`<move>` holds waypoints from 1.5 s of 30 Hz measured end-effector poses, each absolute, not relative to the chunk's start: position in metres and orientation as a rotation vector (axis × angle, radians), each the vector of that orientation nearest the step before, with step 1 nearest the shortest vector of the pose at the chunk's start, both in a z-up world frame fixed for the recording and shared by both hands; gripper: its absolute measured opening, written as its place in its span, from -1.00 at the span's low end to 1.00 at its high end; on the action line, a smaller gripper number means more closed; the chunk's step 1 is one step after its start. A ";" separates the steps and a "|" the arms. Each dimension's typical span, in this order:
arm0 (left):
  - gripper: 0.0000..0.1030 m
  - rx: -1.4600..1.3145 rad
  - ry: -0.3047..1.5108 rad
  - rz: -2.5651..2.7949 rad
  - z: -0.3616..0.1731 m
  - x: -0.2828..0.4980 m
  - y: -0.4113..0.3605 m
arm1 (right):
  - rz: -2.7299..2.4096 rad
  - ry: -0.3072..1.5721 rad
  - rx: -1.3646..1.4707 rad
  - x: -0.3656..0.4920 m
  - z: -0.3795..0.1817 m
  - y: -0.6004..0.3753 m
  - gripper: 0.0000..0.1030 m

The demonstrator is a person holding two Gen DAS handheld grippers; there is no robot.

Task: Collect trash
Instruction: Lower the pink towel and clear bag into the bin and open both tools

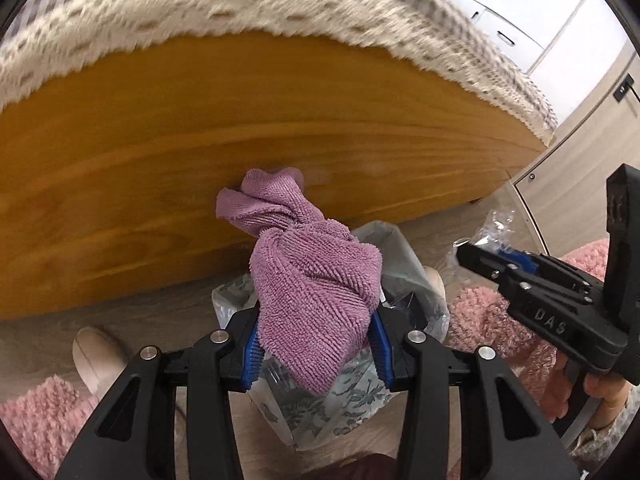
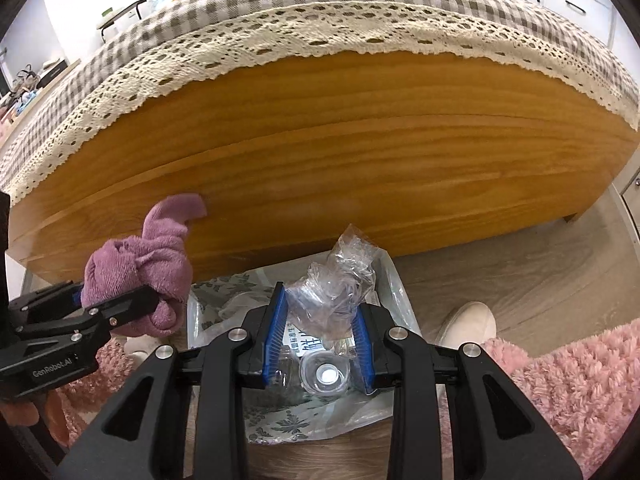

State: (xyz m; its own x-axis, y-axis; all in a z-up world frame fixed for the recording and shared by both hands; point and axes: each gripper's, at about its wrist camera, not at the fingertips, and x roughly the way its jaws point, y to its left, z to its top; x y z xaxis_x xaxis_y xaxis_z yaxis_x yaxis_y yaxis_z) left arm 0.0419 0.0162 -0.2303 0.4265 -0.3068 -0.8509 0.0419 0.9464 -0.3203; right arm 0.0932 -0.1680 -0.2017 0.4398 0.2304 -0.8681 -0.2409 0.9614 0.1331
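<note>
Wood-grain floor (image 2: 500, 264) beside one wooden bed frame (image 2: 320, 152). One patterned trash bag (image 2: 288, 420) lies open below. Left hand-held gripper (image 1: 316, 344) clamps one crumpled purple cloth (image 1: 316, 280); right hand-held gripper (image 2: 320, 340) clamps one crinkled clear plastic wrapper (image 2: 340, 280) above the bag.

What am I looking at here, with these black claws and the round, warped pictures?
There is no robot: a person holds a hand-held grasping tool in each hand, and a small wide-angle camera on each looks along its two fingers, which bends the picture. In the left camera's view, the left tool is clamped on a purple cloth. In the right camera's view, the right tool grips crumpled clear plastic. Both hang over a bin lined with a patterned bag, standing on the wooden floor beside a wooden bed frame. A pale shoe and pink fluffy fabric show at the edge.
</note>
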 end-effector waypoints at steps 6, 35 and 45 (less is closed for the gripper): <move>-0.19 -0.296 1.139 -0.219 -0.238 0.039 0.020 | 0.279 1.070 -0.023 0.094 -0.202 -0.164 -0.40; -0.07 -0.339 1.329 -0.360 -0.284 0.069 -0.042 | 0.197 1.137 0.003 0.111 -0.238 -0.193 -0.40; 0.85 -0.318 1.257 -0.244 -0.277 0.064 -0.032 | 0.198 1.140 0.004 0.105 -0.234 -0.188 -0.40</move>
State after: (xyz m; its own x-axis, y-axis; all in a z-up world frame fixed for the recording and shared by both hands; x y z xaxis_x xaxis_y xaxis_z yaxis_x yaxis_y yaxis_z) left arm 0.0642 -0.0317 -0.2770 0.2922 -0.3517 -0.8893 0.0062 0.9306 -0.3660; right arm 0.1047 -0.1880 -0.2339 0.4020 0.1588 -0.9018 -0.1552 0.9824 0.1038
